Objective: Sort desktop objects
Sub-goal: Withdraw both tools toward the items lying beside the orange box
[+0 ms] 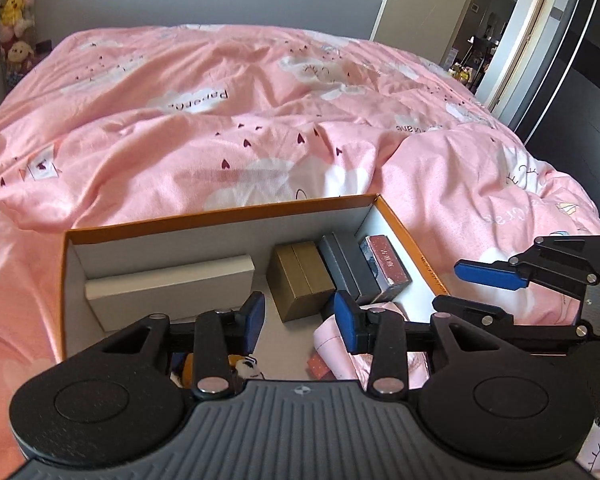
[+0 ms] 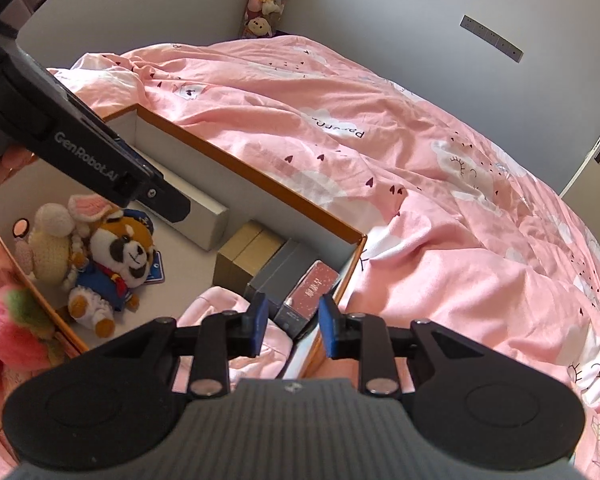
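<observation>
The open cardboard box (image 2: 260,184) on the bed is crowded: small boxes (image 1: 332,272) pack its far right corner, plush toys (image 2: 116,256) fill the left end, pink cloth (image 2: 236,312) covers the near side. Bare floor (image 2: 180,264) remains mid-box.

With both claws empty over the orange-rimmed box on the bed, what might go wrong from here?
1. The box rests on a soft, rumpled quilt, so pressing inside may tip it.
2. The left claw and right claw hang close together near the box's right wall and may bump each other.
3. The small boxes stand packed side by side in the corner, so open fingers may nudge a neighbour when reaching for one.
</observation>
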The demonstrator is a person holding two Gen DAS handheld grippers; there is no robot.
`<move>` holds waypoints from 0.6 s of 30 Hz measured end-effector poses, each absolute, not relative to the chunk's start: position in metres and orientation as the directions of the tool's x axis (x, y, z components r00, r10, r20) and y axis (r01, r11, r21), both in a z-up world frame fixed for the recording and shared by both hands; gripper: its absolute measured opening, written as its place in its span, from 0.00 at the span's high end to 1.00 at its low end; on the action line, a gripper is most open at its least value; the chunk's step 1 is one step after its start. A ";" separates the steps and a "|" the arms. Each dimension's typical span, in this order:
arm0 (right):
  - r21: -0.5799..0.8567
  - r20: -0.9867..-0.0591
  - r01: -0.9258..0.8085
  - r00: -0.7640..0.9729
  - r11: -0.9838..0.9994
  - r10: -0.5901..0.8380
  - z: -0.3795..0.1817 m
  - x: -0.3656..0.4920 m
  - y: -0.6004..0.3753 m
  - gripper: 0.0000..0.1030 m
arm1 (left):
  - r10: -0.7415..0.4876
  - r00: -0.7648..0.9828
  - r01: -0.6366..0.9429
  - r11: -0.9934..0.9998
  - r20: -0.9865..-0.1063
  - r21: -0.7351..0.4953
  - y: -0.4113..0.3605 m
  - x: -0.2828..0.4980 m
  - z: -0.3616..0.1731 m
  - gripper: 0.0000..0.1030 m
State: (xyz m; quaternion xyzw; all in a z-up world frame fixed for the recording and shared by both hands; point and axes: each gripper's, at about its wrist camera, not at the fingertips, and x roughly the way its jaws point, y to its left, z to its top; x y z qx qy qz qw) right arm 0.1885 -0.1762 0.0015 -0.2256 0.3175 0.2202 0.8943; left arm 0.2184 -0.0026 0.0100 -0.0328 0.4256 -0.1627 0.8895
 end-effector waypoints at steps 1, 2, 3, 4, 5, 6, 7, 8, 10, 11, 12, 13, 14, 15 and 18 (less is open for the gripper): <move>-0.255 -0.659 -0.536 0.706 0.805 0.261 0.004 0.182 -0.175 0.70 | -0.316 0.598 0.268 0.945 -0.736 -0.188 0.001 0.208 0.018 0.57; -0.243 -0.650 -0.535 0.709 0.809 0.274 0.007 0.176 -0.174 0.70 | -0.311 0.610 0.271 0.946 -0.729 -0.177 0.004 0.200 0.025 0.57; -0.232 -0.644 -0.535 0.710 0.812 0.285 0.008 0.170 -0.173 0.69 | -0.302 0.621 0.271 0.949 -0.723 -0.163 0.006 0.190 0.031 0.57; -0.217 -0.637 -0.537 0.710 0.815 0.298 0.010 0.163 -0.172 0.69 | -0.291 0.631 0.272 0.951 -0.719 -0.145 0.009 0.181 0.036 0.57; -0.201 -0.633 -0.541 0.708 0.817 0.313 0.011 0.156 -0.170 0.68 | -0.278 0.640 0.273 0.954 -0.717 -0.126 0.011 0.172 0.040 0.57; -0.186 -0.632 -0.547 0.703 0.816 0.327 0.011 0.149 -0.168 0.66 | -0.263 0.647 0.269 0.957 -0.716 -0.109 0.012 0.163 0.042 0.57; -0.170 -0.632 -0.556 0.695 0.814 0.342 0.011 0.142 -0.166 0.64 | -0.246 0.651 0.260 0.961 -0.718 -0.093 0.015 0.154 0.044 0.57; -0.152 -0.635 -0.569 0.683 0.808 0.361 0.010 0.135 -0.162 0.64 | -0.231 0.651 0.253 0.964 -0.723 -0.081 0.017 0.146 0.044 0.57; -0.120 -0.646 -0.596 0.654 0.794 0.393 0.007 0.122 -0.155 0.64 | -0.209 0.644 0.234 0.970 -0.735 -0.071 0.021 0.131 0.042 0.57; -0.105 -0.654 -0.608 0.638 0.787 0.406 0.005 0.116 -0.152 0.64 | -0.201 0.638 0.224 0.972 -0.743 -0.071 0.024 0.123 0.039 0.57; -0.089 -0.665 -0.619 0.620 0.780 0.417 0.001 0.110 -0.148 0.64 | -0.195 0.632 0.216 0.974 -0.750 -0.071 0.025 0.117 0.037 0.57; -0.070 -0.677 -0.627 0.601 0.776 0.424 -0.003 0.106 -0.145 0.64 | -0.186 0.624 0.206 0.976 -0.759 -0.070 0.028 0.109 0.033 0.57; -0.050 -0.691 -0.630 0.582 0.775 0.429 -0.008 0.103 -0.143 0.64 | -0.177 0.615 0.198 0.978 -0.768 -0.066 0.029 0.104 0.030 0.57; -0.026 -0.710 -0.630 0.559 0.776 0.429 -0.014 0.099 -0.140 0.64 | -0.167 0.605 0.190 0.980 -0.778 -0.062 0.032 0.097 0.025 0.57; 0.022 -0.760 -0.629 0.495 0.777 0.422 -0.035 0.091 -0.134 0.64 | -0.154 0.575 0.168 0.983 -0.804 -0.067 0.035 0.081 0.010 0.57</move>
